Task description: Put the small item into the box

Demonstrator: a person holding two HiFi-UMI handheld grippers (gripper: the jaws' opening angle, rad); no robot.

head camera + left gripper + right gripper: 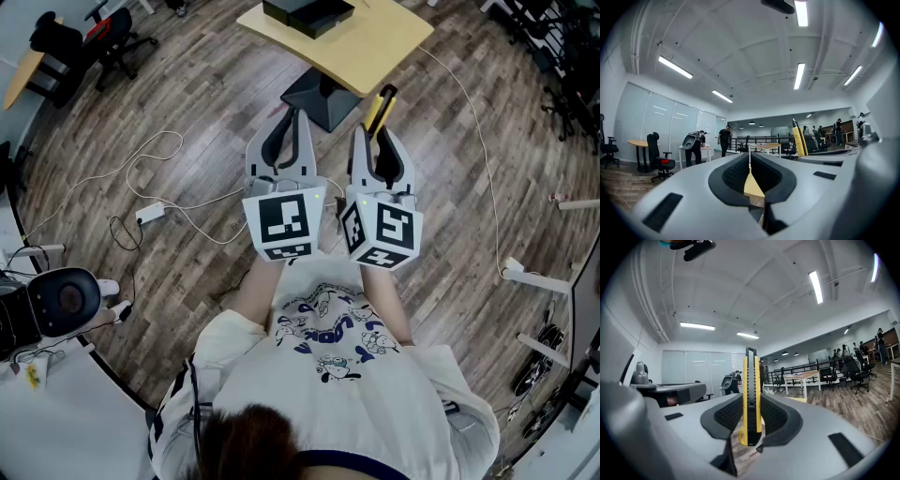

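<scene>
A yellow and black utility knife (pixel 380 107) stands upright between the jaws of my right gripper (pixel 374 136), which is shut on it. In the right gripper view the knife (pixel 750 376) rises well above the black pads (pixel 774 416). My left gripper (pixel 290 120) is beside it at the same height, shut, with nothing in it; in the left gripper view the left gripper (pixel 750 157) has its pads meeting at the tips. A black open box (pixel 307 14) sits on a light wooden table (pixel 375 47) ahead of both grippers. The knife (pixel 798 139) also shows at the right of the left gripper view.
Both grippers are held over wooden floor, short of the table's dark base (pixel 323 96). White cables and a power strip (pixel 150 213) lie on the floor to the left. A black office chair (pixel 103 42) stands far left. People (pixel 724 139) stand at desks in the distance.
</scene>
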